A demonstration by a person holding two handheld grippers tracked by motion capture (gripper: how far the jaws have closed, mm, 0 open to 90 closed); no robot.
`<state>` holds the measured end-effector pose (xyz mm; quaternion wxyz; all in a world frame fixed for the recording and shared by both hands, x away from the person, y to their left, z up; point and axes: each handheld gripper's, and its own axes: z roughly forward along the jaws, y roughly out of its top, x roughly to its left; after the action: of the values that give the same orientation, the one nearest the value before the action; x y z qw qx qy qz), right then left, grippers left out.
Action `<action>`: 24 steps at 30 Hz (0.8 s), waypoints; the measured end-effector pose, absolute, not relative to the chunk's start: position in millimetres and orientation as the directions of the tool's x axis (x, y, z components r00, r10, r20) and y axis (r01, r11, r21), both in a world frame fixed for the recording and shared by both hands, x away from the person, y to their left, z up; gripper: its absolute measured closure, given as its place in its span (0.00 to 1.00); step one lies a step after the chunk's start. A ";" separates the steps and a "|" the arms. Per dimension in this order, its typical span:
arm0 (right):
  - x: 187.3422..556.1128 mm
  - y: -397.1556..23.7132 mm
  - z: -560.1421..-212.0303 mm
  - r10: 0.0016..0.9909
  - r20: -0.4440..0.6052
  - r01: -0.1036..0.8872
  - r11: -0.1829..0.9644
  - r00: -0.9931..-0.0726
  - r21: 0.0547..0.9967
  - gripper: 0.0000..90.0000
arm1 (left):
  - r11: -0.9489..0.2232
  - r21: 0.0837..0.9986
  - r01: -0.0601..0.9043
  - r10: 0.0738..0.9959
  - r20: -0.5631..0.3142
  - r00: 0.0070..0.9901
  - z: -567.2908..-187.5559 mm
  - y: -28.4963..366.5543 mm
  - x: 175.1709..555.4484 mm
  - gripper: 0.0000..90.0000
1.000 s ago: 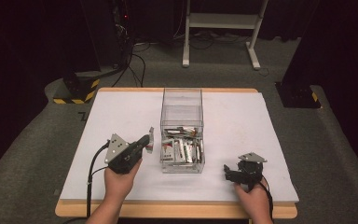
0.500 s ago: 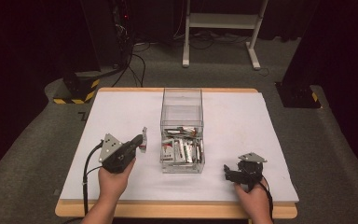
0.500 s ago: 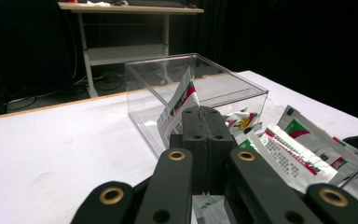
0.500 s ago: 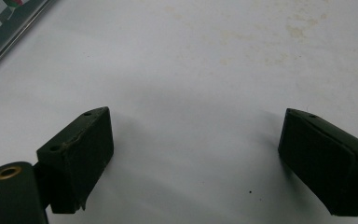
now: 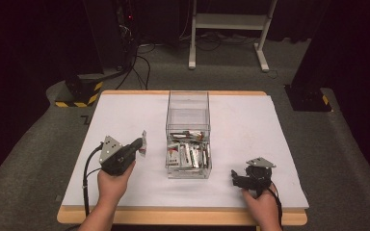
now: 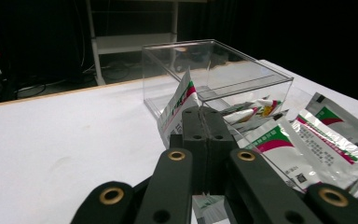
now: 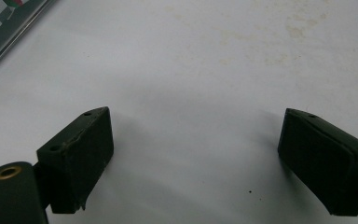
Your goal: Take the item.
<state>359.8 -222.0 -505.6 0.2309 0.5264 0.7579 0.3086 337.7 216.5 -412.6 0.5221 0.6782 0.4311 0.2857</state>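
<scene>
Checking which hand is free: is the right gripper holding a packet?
No. In the right gripper view the right gripper has its jaws wide apart, with only the bare white table between them.

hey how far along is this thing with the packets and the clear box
Barely begun, it seems. Done: one packet is out of the clear box, pinched in the shut left gripper beside it. In hand: that packet is held above the table, not yet set down. Left: many packets remain in the box, and the right gripper rests open on the table, holding nothing.
</scene>
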 end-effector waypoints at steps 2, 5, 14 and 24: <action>359.8 -222.0 -505.6 0.940 -0.025 0.655 0.255 -0.339 0.711 0.12 | -0.088 0.953 0.291 0.884 -0.060 0.463 -413.4 217.5 340.1 1.00; 359.8 -222.0 -505.6 0.940 -0.024 0.655 0.255 -0.339 0.711 0.12 | -0.094 0.950 0.297 0.885 -0.057 0.462 -414.5 218.8 342.7 1.00; 359.8 -222.0 -505.6 0.940 -0.024 0.655 0.255 -0.339 0.711 0.12 | -0.095 0.943 0.320 0.895 -0.061 0.443 -418.4 226.9 357.9 1.00; 359.8 -222.0 -505.6 0.940 -0.024 0.655 0.255 -0.340 0.711 0.12 | -0.101 0.927 0.362 0.900 -0.070 0.431 -426.1 231.1 379.1 0.99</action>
<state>359.8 -222.0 -505.6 0.2304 0.5264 0.7579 0.3089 379.1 231.1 -426.1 0.4902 0.6893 0.4576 0.2743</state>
